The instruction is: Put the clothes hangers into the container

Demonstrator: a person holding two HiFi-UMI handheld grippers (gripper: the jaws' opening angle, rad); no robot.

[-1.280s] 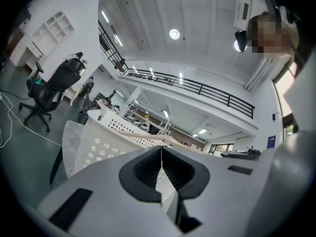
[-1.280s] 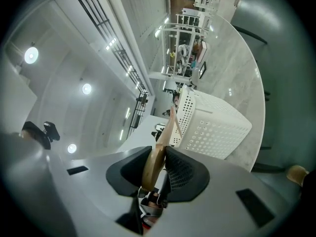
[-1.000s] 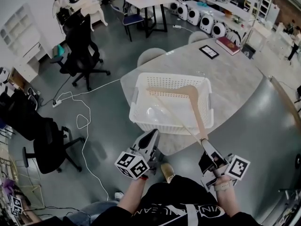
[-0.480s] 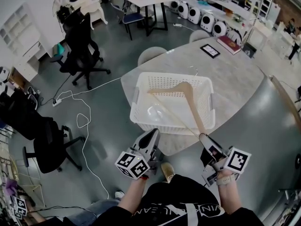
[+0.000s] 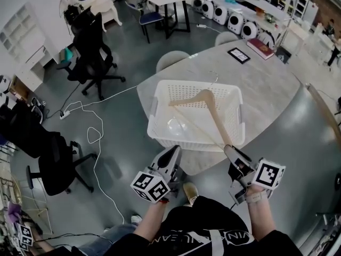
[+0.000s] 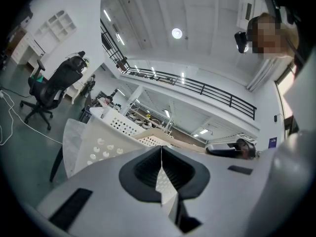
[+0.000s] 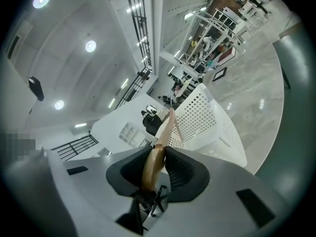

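Hanger: a wooden clothes hanger (image 5: pixel 212 108) slants across the top of the container, with its far arm over the open mouth and its thin metal hook (image 5: pixel 213 74) out past the far rim
Container: a white perforated basket (image 5: pixel 153 113) stands on the pale table (image 5: pixel 266 84), close to the table's near edge
Right gripper (image 5: pixel 230 149): its jaws pinch the tip of the hanger's near arm; the right gripper view shows the wood (image 7: pixel 160 142) squeezed between the dark pads and running out toward the basket
Left gripper (image 5: pixel 171 154): its jaws are pressed together with nothing between them, and it hangs low, short of the table, pointing at the basket's near wall
Contact with rim: I cannot tell whether the near arm rests on the basket's near rim or passes just above it
Handling: probably light and stiff, with smooth wood; held at its very end it acts as a long lever and may swivel in the pads
Better hold: nearer the neck would balance it, though the end grip suits tipping it in
Risk: the hook could catch the rim or a hole
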